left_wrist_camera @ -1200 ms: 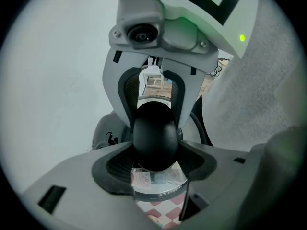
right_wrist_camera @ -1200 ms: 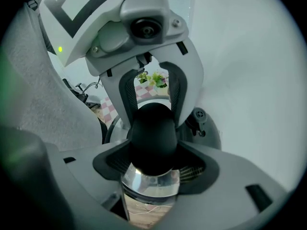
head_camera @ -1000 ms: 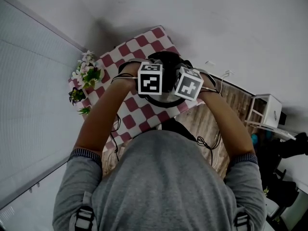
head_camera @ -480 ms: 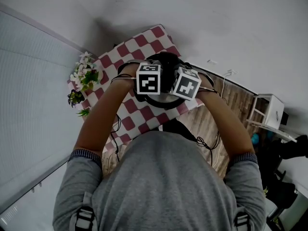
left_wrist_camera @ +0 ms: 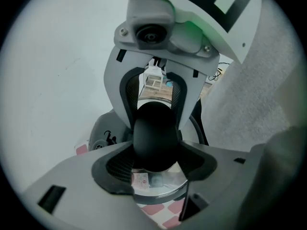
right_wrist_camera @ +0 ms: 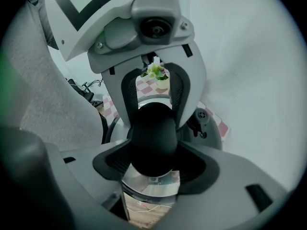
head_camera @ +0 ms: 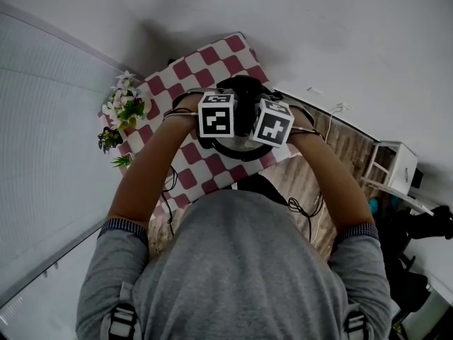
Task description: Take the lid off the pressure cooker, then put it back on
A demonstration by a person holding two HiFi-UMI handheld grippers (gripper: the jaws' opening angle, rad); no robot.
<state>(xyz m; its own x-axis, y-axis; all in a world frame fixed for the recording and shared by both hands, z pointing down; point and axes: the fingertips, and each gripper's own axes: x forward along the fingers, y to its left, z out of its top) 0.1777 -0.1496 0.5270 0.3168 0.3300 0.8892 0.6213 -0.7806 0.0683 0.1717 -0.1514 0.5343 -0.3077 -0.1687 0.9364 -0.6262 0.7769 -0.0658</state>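
Observation:
The pressure cooker [head_camera: 237, 149] stands on a red-and-white checked table [head_camera: 190, 170], mostly hidden under both grippers. Its lid [left_wrist_camera: 159, 185] is shiny steel and carries a rounded black handle [left_wrist_camera: 153, 137]. My left gripper [left_wrist_camera: 154, 153] is shut on that handle from one side. My right gripper [right_wrist_camera: 153, 153] is shut on the same handle [right_wrist_camera: 153, 135] from the opposite side, so the two face each other nose to nose. In the head view the left gripper [head_camera: 216, 115] and the right gripper [head_camera: 272, 122] show only as marker cubes side by side above the pot.
A small pot of flowers [head_camera: 124, 108] stands at the table's left corner. A small black valve [right_wrist_camera: 200, 123] sits on a grey part beside the handle. Cables hang off the table's near edge, over a wooden floor [head_camera: 340, 154], where a white stool [head_camera: 393, 163] stands at the right.
Both grippers have shifted only slightly over the cooker, side by side as before. The black handle stays between both pairs of jaws.

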